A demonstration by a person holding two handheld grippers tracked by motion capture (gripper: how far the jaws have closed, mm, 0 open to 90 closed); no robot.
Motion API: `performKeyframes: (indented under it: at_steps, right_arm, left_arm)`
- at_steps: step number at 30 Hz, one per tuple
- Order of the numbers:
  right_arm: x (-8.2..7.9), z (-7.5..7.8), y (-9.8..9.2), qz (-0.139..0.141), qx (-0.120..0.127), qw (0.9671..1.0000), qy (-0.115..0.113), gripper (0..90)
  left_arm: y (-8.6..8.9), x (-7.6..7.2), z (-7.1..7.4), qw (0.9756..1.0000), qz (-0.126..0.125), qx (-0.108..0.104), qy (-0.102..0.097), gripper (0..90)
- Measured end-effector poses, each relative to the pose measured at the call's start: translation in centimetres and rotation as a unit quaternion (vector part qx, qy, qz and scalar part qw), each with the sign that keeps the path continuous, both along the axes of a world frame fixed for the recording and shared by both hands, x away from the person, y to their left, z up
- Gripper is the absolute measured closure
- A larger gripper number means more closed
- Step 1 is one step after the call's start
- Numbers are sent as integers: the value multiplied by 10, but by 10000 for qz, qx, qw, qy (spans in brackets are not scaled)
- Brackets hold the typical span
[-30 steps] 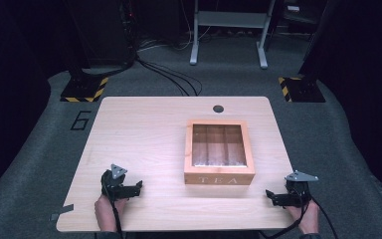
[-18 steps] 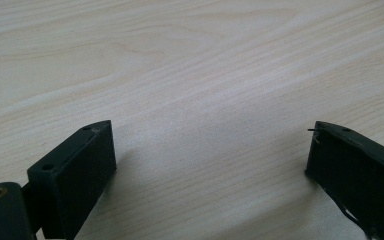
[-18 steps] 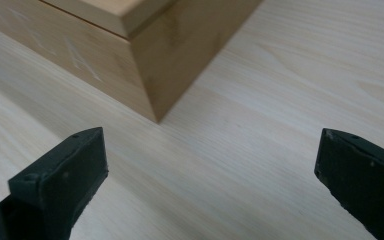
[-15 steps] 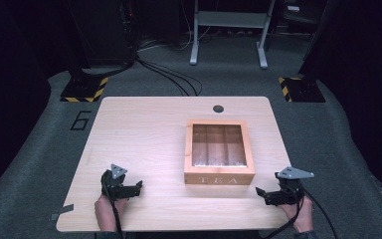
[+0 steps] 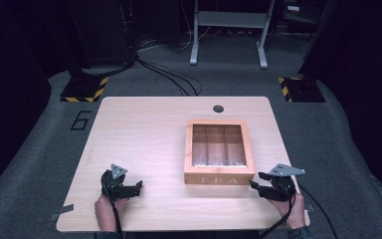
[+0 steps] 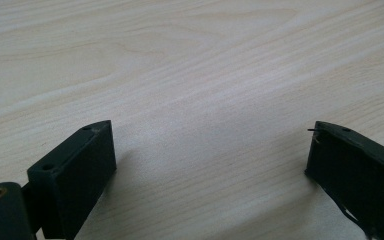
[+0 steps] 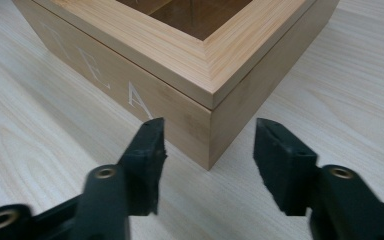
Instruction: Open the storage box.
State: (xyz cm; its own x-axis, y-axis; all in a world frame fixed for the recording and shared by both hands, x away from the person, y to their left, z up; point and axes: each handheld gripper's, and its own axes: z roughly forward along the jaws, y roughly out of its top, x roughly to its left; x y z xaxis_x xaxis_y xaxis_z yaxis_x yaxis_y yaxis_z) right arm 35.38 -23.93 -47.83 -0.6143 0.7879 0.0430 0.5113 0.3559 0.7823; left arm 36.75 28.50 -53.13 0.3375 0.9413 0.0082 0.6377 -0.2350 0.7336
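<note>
the tea box (image 5: 219,152) sits right of the table's (image 5: 139,134) centre, lid closed. my right gripper (image 5: 262,186) has crept in from five o'clock to its near corner, jaws apart, probably to grasp. my left gripper (image 5: 129,188) stays parked at seven o'clock, spread wide, empty.

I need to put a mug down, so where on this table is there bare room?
The table's whole left half, from the tea box to the left edge, is bare. Tightest is the box's near right corner, where the right claw sits.
</note>
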Motion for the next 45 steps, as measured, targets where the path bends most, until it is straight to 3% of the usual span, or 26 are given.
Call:
performKeyframes:
  at_steps: [4,6,11,12,16,26,45]
  right_arm:
    - [-2,0,-2,10,-21,10000,-13,692]
    - [-3,2,-2,-50,8,10000,-63,852]
    - [-4,3,-2,17,-37,9999,-137,898]
    - [-6,4,-4,-13,115,9999,-128,899]
    - [-6,5,-4,-1,154,9997,-169,899]
    - [-5,2,1,86,118,9998,-168,900]
    - [-8,0,0,-15,129,9993,-349,900]
  left_arm:
    - [0,0,0,10000,1,-2,2,53]
    - [0,0,0,10000,0,-2,2,53]
    - [0,0,0,10000,0,-1,2,53]
    - [0,0,0,10000,-1,0,2,53]
    - [0,0,0,10000,2,-5,0,53]
    - [0,0,0,10000,-1,-2,2,53]
    - [0,0,0,10000,1,-3,1,53]
